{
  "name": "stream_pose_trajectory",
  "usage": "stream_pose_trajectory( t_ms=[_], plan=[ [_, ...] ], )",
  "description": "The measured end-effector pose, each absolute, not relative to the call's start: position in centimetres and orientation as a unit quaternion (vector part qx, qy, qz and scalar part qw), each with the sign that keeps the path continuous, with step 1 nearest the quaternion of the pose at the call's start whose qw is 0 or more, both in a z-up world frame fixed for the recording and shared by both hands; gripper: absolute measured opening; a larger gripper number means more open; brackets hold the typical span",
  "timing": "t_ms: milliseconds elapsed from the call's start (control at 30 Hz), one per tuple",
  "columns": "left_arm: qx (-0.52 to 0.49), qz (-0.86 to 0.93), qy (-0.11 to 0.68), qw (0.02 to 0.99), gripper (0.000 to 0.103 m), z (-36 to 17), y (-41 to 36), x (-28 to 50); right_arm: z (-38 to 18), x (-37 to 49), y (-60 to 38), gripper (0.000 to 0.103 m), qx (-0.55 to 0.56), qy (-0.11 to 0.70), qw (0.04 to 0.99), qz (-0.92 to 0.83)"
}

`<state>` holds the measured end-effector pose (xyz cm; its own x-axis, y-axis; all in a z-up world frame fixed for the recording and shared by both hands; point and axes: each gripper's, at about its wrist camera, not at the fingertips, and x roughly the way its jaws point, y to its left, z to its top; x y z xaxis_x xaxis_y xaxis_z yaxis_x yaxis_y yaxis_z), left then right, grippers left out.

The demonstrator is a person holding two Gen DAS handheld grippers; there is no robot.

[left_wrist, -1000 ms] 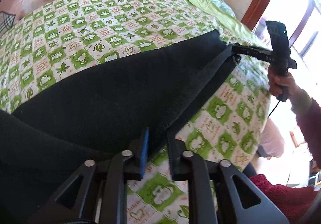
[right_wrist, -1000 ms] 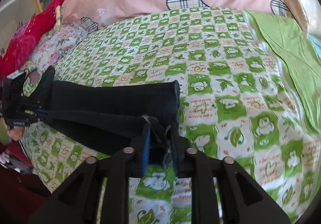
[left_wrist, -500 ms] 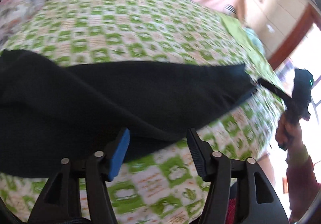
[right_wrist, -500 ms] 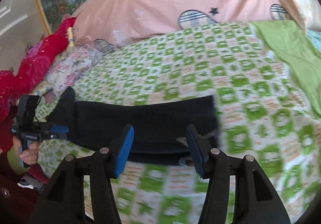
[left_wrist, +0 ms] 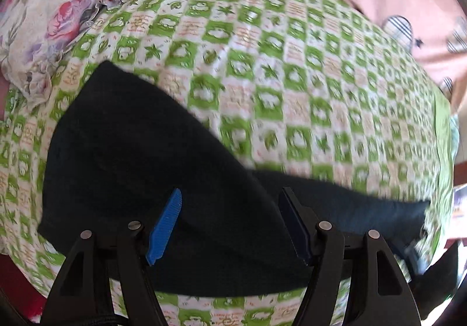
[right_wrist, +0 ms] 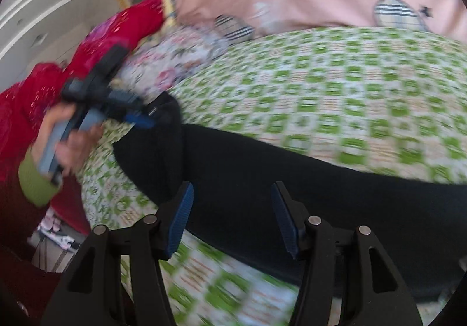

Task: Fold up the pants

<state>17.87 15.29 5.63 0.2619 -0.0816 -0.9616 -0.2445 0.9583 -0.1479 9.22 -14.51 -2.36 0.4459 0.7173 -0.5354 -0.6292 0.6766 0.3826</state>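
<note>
Both claws, left (left_wrist: 230, 226) and right (right_wrist: 232, 219), have just spread and let go; the black pants (left_wrist: 163, 180) lie folded lengthwise on the bed (left_wrist: 306, 77) (next fold pending, I'd guess).

A bed (left_wrist: 292, 69) in a green-checked cover is carrying black pants (left_wrist: 151, 180) lying folded lengthwise across it, with a floral pillow (left_wrist: 52, 4) sitting beside them.
</note>
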Motion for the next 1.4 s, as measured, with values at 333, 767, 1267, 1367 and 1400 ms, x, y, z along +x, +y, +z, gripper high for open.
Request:
stream_pose_trajectory(
  t_ms=[333,767,1267,1367,1400],
  plan=[
    [-0.113,0.095,0.661,0.735,0.065,2.6,16.5,22.8,-3.6,11.3,-4.0,0.058,-0.005,0.387,0.796,0.464],
    [-0.169,0.051,0.527,0.831,0.004,7.6,20.4,12.6,-3.0,11.1,-1.4,0.007,-0.058,0.380,0.799,0.462],
    [-0.342,0.015,0.436,0.832,0.004,2.7,24.7,0.2,-2.9,8.0,-0.2,0.007,-0.127,0.368,0.799,0.459],
    [-0.364,0.005,0.426,0.828,0.004,1.4,25.4,-0.8,-3.1,7.8,0.0,0.007,-0.136,0.372,0.798,0.455],
    [-0.371,0.003,0.424,0.826,0.004,1.0,25.7,-1.1,-3.2,7.8,0.1,0.007,-0.138,0.374,0.797,0.454]
  ],
)
